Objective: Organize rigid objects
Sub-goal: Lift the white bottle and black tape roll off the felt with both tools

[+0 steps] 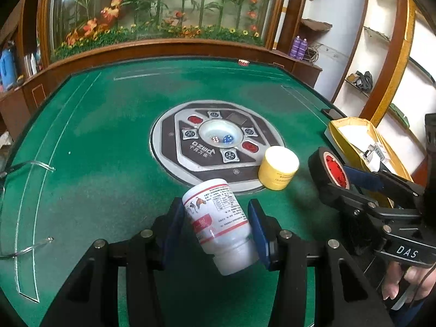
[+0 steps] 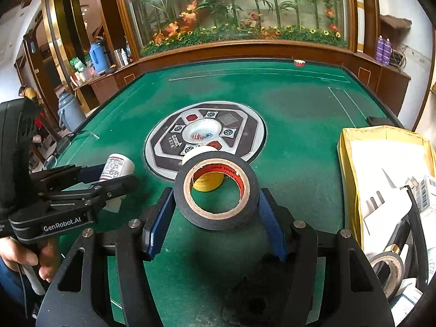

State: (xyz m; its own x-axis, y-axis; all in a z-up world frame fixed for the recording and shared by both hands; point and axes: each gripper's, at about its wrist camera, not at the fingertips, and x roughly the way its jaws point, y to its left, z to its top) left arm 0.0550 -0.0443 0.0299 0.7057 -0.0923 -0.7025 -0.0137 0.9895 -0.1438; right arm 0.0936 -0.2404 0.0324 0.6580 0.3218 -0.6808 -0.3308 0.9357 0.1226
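Left gripper (image 1: 216, 227): clamped on a white bottle (image 1: 218, 223), its blue pads pressed to the bottle's sides; jaws stand part-way apart, as wide as the bottle's body.
White bottle: tilted, cap end toward the camera, base pointing out over the green table (image 1: 95, 125); red-banded label with small print and an animal picture; lifted clear of the felt, as its shadow lies below it in the left wrist view.
Left hand (image 2: 41, 259): seen in the right wrist view, wrapped round the gripper's black handle at the table's near left.
Centre panel (image 1: 218, 147): round grey and black plate set in the felt, with red buttons and a clear dome holding dice (image 1: 220, 139).
Yellow jar (image 1: 278, 167): upright on the felt, white lid, touching the centre panel's near right rim; free of both grippers.
Right gripper (image 2: 216, 212): closed on a roll of black tape (image 2: 216, 190), one blue pad against each side of the roll; jaws about half apart.
Roll of black tape: held nearly flat, hole facing up, brown core with red print inside; raised above the felt, the yellow jar showing through and behind it.
Yellow box (image 2: 351, 163): open, at the table's right edge, holding white papers and another tape roll (image 2: 387, 269).
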